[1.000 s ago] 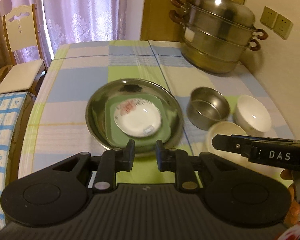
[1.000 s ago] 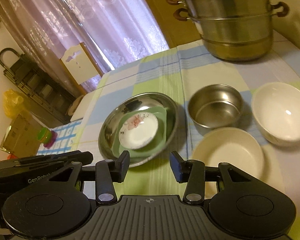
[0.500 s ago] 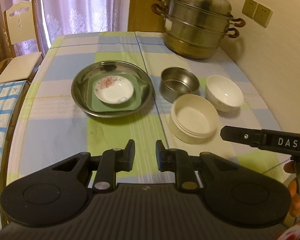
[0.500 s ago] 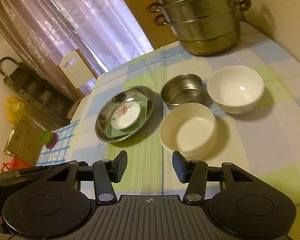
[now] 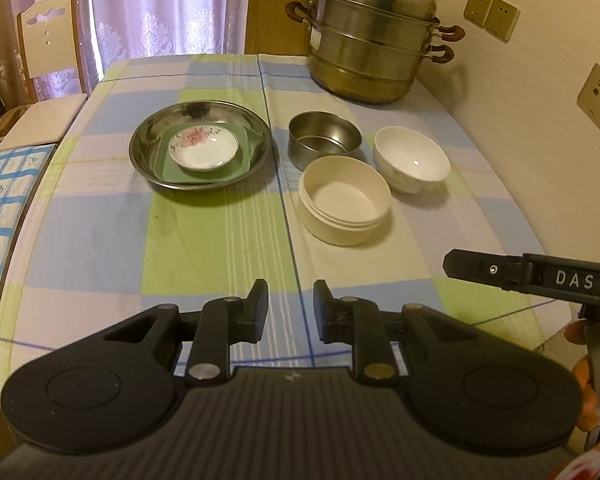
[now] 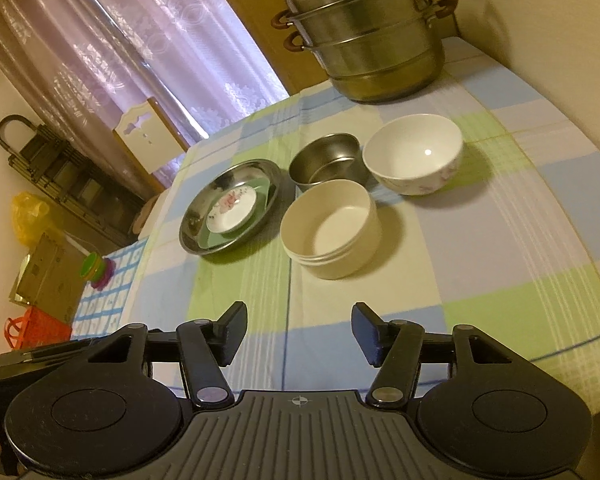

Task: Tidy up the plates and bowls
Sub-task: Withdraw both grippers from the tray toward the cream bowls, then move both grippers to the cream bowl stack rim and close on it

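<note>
The plates sit in one pile: a small white saucer with a pink flower [image 5: 203, 149] on a green square plate [image 5: 244, 148] inside a big shiny metal dish [image 5: 148, 140]. Beside it three bowls still sit apart: a round cream bowl [image 6: 328, 232], a small metal bowl [image 6: 324, 160] and a white china bowl [image 6: 412, 156].

The right gripper [image 6: 296, 330] holds nothing, and its jaws are opening. The cream bowl lies straight ahead of it, the closest one. The left gripper [image 5: 290, 308] is empty too, with a small gap, and I think it is farther away.
</note>
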The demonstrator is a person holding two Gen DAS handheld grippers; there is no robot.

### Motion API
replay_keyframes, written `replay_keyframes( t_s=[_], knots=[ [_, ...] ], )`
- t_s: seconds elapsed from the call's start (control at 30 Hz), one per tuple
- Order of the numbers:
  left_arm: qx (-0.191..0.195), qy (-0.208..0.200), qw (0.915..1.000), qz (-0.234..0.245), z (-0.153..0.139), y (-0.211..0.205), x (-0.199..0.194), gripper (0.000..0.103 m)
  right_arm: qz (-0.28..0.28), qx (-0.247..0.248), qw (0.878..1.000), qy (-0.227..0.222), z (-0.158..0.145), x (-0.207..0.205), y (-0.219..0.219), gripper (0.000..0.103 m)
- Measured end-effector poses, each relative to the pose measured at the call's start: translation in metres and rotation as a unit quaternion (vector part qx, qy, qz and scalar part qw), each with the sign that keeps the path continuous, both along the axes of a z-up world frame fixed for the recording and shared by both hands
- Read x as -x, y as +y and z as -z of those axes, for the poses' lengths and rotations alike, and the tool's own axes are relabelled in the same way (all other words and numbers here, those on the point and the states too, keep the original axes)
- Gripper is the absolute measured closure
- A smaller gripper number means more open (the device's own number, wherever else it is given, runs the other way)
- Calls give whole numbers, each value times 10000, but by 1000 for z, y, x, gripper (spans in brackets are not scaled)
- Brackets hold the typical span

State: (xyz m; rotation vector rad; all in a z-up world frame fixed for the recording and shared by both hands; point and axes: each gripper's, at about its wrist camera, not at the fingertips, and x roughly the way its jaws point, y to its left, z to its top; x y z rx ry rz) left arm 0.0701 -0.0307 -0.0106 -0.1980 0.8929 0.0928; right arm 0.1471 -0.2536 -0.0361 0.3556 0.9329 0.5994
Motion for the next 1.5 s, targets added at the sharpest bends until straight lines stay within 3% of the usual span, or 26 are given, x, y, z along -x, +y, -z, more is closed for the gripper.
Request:
replay_keyframes(
  t_s=[0.53,0.8,1.03,1.5],
  knots=[
    [-46,42,10000,57,0,-32,25,80,237,164,9996,-31,3,23,-33,42],
    [-122,63,9997,219,2,-37,21,80,438,199,9988,16,6,25,-40,32],
    [-45,194,9992,356,12,-31,4,80,445,523,9976,-21,10,19,-33,32],
    [88,489,9972,550,32,5,-65,80,622,763,9942,438,24,-32,-10,32]
  ],
)
